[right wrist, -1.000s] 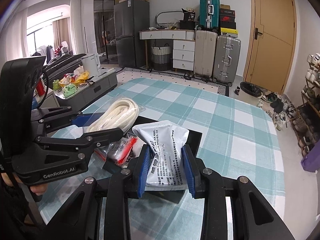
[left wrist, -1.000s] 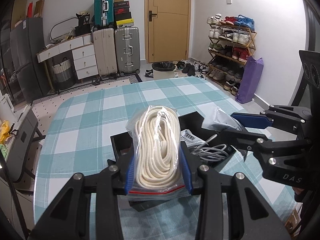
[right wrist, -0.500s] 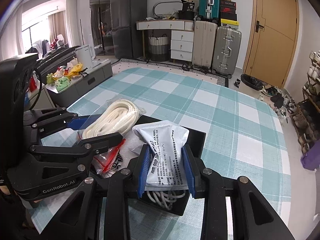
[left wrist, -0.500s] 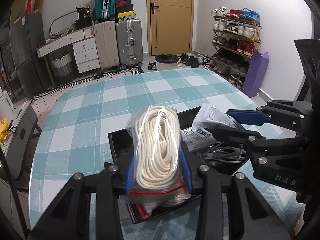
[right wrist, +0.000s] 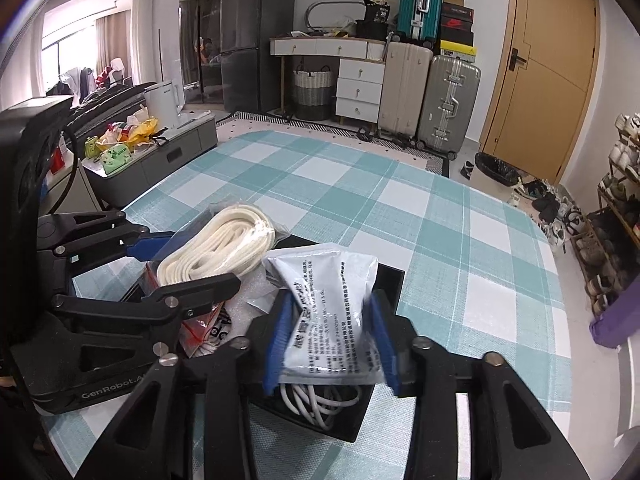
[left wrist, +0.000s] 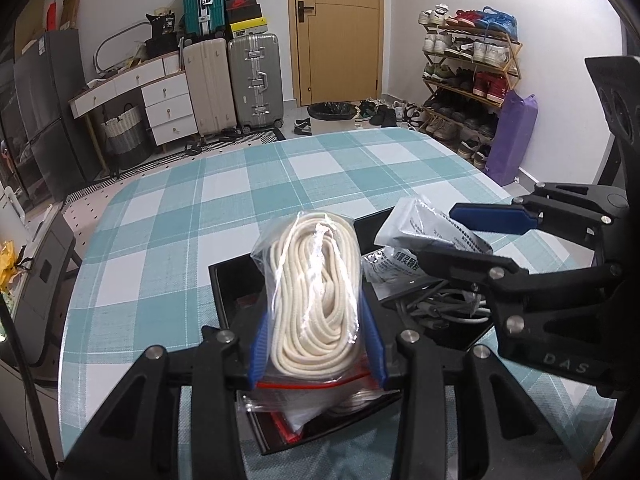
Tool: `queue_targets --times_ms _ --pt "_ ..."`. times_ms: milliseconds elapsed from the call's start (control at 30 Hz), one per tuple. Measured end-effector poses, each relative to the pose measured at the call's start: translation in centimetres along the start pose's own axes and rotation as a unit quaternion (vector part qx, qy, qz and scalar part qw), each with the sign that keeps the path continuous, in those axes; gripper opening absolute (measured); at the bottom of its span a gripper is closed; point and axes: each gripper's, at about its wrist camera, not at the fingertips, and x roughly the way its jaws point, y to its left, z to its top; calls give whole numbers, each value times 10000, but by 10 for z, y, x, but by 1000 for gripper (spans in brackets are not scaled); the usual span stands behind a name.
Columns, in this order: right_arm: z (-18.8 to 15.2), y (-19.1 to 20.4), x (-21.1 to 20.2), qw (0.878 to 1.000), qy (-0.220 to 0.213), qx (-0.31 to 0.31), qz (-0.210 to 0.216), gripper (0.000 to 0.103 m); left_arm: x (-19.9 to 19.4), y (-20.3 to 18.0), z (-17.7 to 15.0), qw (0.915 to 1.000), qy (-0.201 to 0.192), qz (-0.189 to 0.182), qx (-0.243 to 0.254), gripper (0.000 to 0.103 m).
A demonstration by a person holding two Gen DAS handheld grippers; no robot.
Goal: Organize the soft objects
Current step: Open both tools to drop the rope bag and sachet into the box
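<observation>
Reading "GenRobot.AI" on left claw [right wrist: 188, 264] — "DAS" on right claw [left wrist: 452, 236].

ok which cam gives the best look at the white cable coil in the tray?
Right wrist: the white cable coil lies in plain sight in the black tray, just below the white pouch. Left wrist shows only grey loops, partly hidden behind the right gripper.

Two close wrist views, sharing black tray [left wrist: 224, 280]
</observation>
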Motion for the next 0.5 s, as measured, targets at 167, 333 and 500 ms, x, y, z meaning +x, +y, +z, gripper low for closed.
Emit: queue_targets --times_ms 167,333,500 --pt "0 2 -13 9997 -109 -189 -55 61 -4 0 0 10000 -4 15 -12 42" --pt "-2 -1 -28 9995 -216 -177 -135 79 -12 -1 -1 10000 -54 75 22 55" --pt "-7 -3 -41 9993 -319 -69 -204 88 -21 -2 -3 10000 -74 64 19 69"
